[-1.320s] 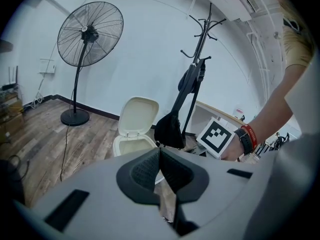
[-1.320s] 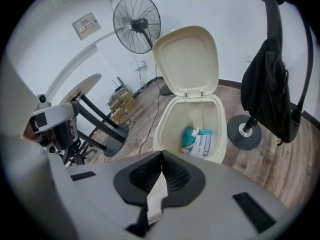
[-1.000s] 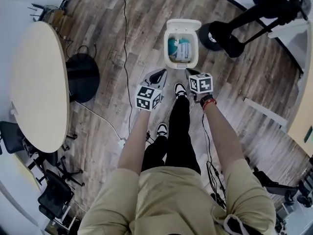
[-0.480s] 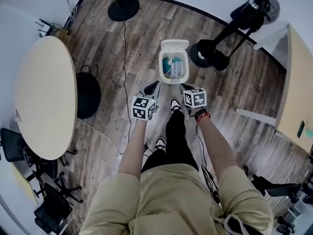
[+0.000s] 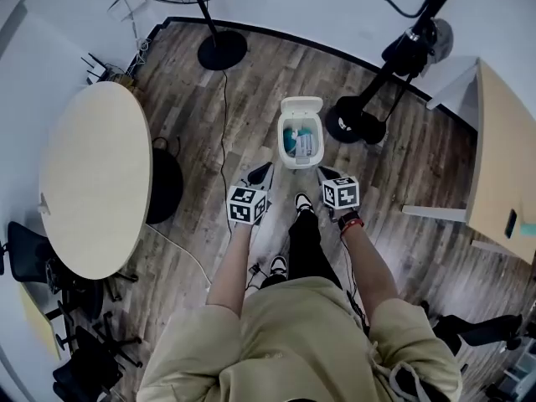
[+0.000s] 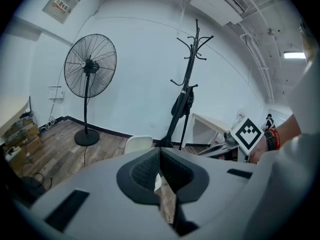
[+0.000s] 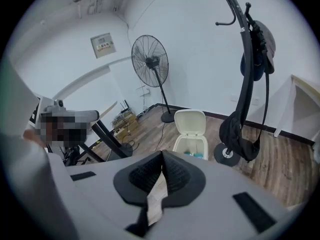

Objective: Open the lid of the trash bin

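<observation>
The white trash bin [image 5: 299, 145] stands on the wood floor with its lid [image 5: 301, 105] tipped up and back. Blue and white rubbish shows inside. In the right gripper view the bin [image 7: 192, 145] is ahead, its lid [image 7: 190, 121] upright. Only the lid [image 6: 138, 143] shows past the jaws in the left gripper view. My left gripper [image 5: 260, 174] hovers near the bin's front left, my right gripper [image 5: 327, 172] near its front right, both short of it. Each is shut and holds nothing; the jaws meet at their tips [image 6: 160, 150] [image 7: 162, 153].
A round beige table [image 5: 92, 174] fills the left, with a black round base [image 5: 165, 184] beside it. A fan stand [image 5: 222, 53] is at the far left, a coat rack base [image 5: 355, 124] right of the bin, a desk [image 5: 502, 166] at right. Cables cross the floor.
The head view has pulled up and back, so the bin looks smaller and farther. Both grippers stay side by side before the bin. The lid stays up.
</observation>
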